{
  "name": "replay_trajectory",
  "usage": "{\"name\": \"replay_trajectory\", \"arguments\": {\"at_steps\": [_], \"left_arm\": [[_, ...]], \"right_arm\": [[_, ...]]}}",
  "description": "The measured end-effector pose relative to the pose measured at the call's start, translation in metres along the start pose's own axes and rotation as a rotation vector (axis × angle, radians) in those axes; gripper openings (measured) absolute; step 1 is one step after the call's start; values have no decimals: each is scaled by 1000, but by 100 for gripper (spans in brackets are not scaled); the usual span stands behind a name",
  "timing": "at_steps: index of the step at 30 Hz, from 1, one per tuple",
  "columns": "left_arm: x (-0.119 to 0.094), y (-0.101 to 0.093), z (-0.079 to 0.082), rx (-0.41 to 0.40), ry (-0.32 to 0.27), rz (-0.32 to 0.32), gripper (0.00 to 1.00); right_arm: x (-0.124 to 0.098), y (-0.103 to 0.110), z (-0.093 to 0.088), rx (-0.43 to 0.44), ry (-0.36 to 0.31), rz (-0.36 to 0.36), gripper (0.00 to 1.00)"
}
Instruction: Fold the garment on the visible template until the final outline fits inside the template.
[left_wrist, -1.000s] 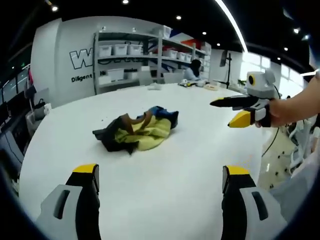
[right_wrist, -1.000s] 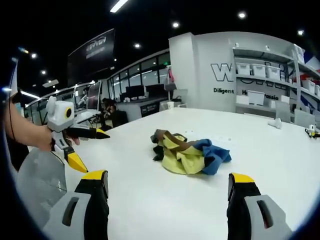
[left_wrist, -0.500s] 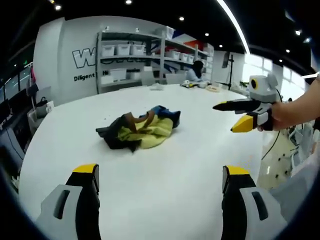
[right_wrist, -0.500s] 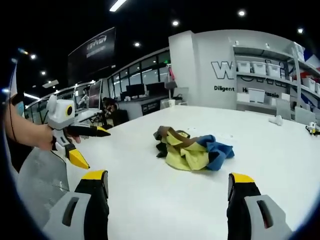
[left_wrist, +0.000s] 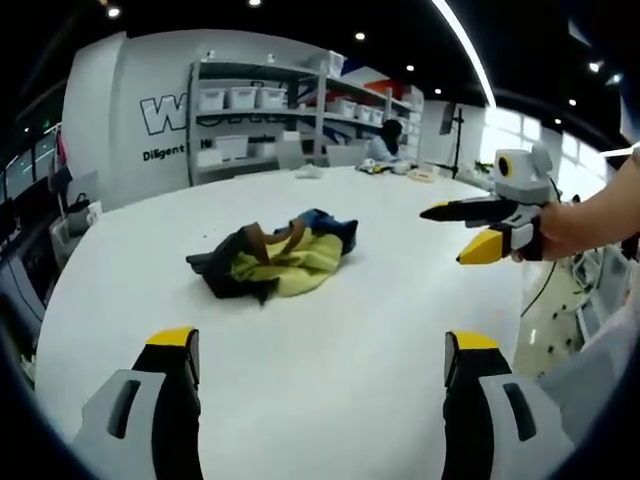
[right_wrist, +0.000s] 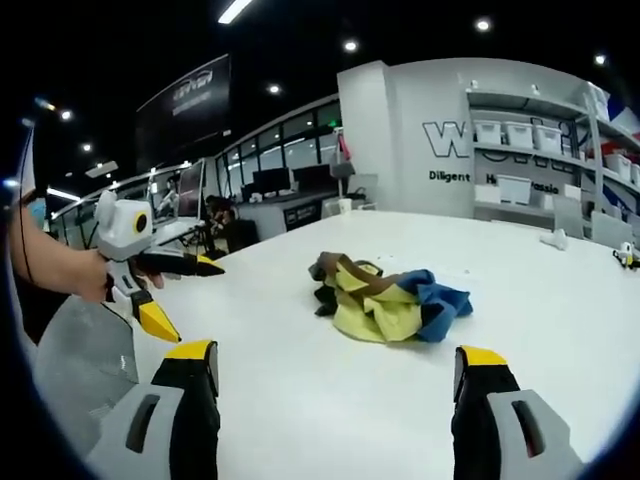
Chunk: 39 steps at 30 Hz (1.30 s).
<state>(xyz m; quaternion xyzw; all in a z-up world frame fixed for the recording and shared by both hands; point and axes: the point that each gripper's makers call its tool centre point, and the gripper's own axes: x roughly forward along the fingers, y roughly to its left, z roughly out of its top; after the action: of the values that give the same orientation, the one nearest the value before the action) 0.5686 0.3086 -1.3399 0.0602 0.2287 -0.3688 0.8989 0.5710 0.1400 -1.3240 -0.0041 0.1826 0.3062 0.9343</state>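
A crumpled garment in yellow, blue, brown and black lies bunched on the white table, well ahead of both grippers. My left gripper is open near the table's front edge, nothing between its jaws. In the left gripper view the right gripper is held in a hand at the right, its jaws apart. In the right gripper view the garment sits beyond my open right gripper, and the left gripper is held at the left, jaws apart. I cannot make out a template outline on the table.
Shelving with white bins stands behind the table, and a person sits at the far side. Small items lie at the table's far edge. Desks with monitors and a seated person are beyond the left edge.
Both views have shifted only slightly with the hands. The garment lies as before and both grippers stay open.
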Motion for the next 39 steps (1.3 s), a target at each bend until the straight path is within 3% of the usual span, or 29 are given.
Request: {"name": "replay_trajectory", "arguments": {"at_steps": [9,18,27,30,39], "left_arm": [[22,12,11,68,17,-46,92],[53,41,38,126,-23,-98,73],[83,72,62,222,8,-114,62],[95,86,67,213,20,-123,56],[121,100,68,275,74,-162,37]], "right_arm": [[13,-19,5,-12,13,15,88],[39,-52,18,-30,36,35,77],[78,-83,39,-59,43,68,61],[91,-90,42,-63,64,93,57],[121,-104,44,-72,132,173,43]]}}
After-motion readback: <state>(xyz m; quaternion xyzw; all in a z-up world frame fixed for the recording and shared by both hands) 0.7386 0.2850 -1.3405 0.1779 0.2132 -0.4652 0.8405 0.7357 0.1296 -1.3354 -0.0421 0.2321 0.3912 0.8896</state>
